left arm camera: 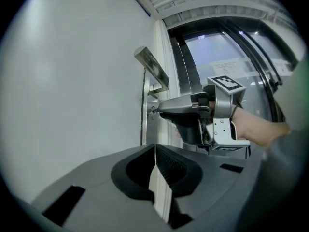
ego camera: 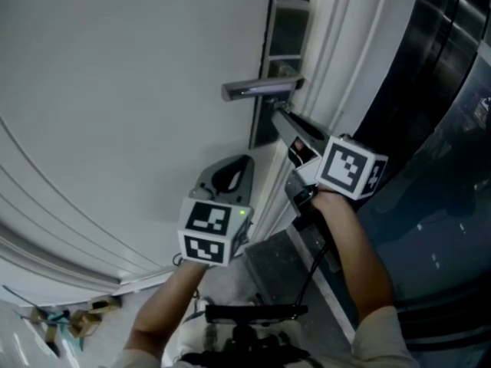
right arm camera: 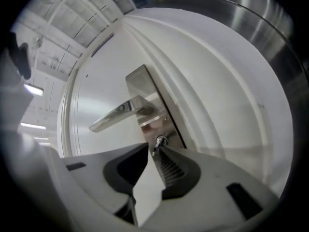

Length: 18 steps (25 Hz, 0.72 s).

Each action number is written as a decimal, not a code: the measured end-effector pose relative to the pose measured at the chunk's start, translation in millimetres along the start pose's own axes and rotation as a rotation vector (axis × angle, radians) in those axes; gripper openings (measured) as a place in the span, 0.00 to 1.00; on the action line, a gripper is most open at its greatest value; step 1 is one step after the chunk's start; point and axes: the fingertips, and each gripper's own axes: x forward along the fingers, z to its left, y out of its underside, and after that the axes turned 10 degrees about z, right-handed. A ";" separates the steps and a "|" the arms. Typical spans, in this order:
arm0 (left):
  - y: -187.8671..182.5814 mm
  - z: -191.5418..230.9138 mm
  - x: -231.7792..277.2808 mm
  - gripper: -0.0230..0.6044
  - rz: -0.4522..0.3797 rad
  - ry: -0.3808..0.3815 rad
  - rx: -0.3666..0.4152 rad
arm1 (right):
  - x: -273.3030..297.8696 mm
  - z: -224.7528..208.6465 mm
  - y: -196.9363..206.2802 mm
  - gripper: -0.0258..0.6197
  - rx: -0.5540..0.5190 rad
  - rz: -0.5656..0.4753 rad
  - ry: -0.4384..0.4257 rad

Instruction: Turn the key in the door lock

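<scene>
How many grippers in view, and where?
2. Left gripper hangs back from the door, jaws together, empty; right gripper has its tips at the key below the handle.

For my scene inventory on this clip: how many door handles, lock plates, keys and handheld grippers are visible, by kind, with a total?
Silver metal lever door handle: 1
Tall brushed-metal lock plate: 1
Small metal key in the lock: 1
Grey handheld two-jaw grippers, left gripper and right gripper: 2
Total: 5
</scene>
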 end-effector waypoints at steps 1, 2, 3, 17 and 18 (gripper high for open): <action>0.8 -0.7 0.5 0.07 0.001 0.002 -0.001 | -1.8 1.0 0.3 0.18 -0.052 0.007 0.016; 1.4 -1.5 1.0 0.07 0.003 0.004 0.000 | -3.5 2.3 0.2 0.18 -0.115 0.015 0.037; 1.6 -2.3 1.5 0.07 0.004 0.005 0.001 | -5.2 3.6 -0.3 0.19 -0.190 0.023 0.064; 1.6 -6.8 2.9 0.07 0.009 0.013 0.000 | -9.1 16.9 13.7 0.24 -1.155 0.162 0.424; 2.0 -6.6 2.6 0.07 0.010 0.014 -0.002 | -8.6 16.6 15.2 0.24 -1.224 0.170 0.450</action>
